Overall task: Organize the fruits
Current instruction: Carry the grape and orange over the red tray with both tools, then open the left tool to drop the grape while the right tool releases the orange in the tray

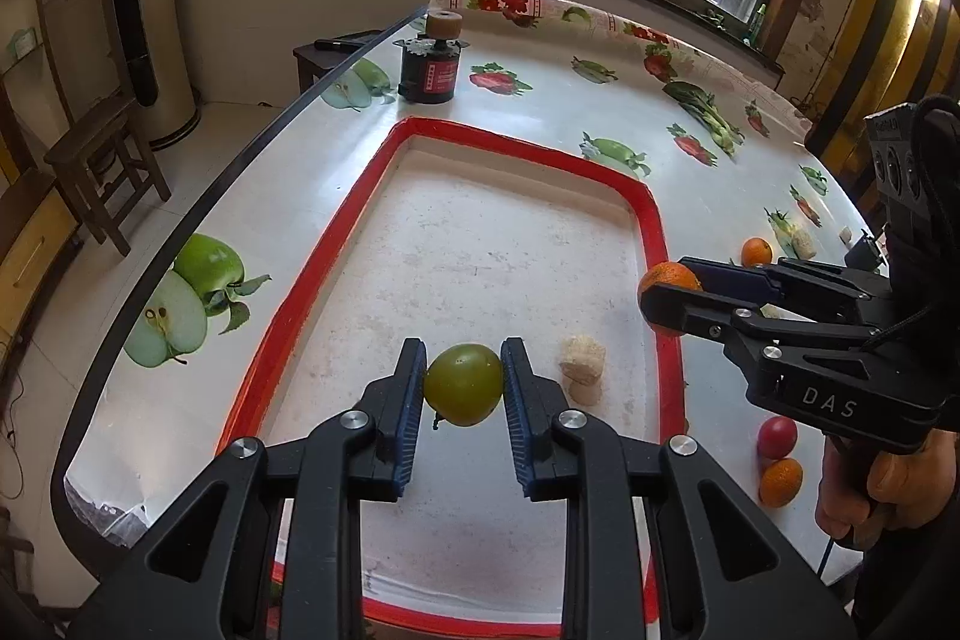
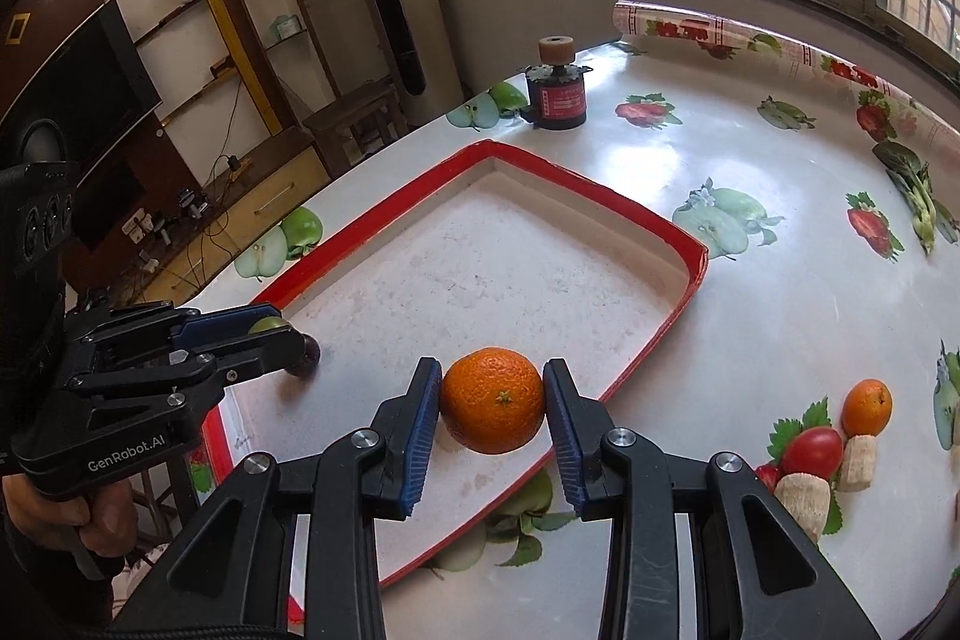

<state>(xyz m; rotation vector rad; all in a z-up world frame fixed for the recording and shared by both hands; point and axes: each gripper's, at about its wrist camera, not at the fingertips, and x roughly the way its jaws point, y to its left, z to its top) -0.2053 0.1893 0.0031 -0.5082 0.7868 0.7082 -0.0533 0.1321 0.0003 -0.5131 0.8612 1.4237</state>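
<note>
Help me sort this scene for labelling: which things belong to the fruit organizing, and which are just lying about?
Part of the job:
- green fruit in the left tongs
- orange in the right tongs
- red-rimmed tray
- loose oranges and red fruit on the table

Just lying about:
- black and red canister
- pale chunks
- wooden stool
</note>
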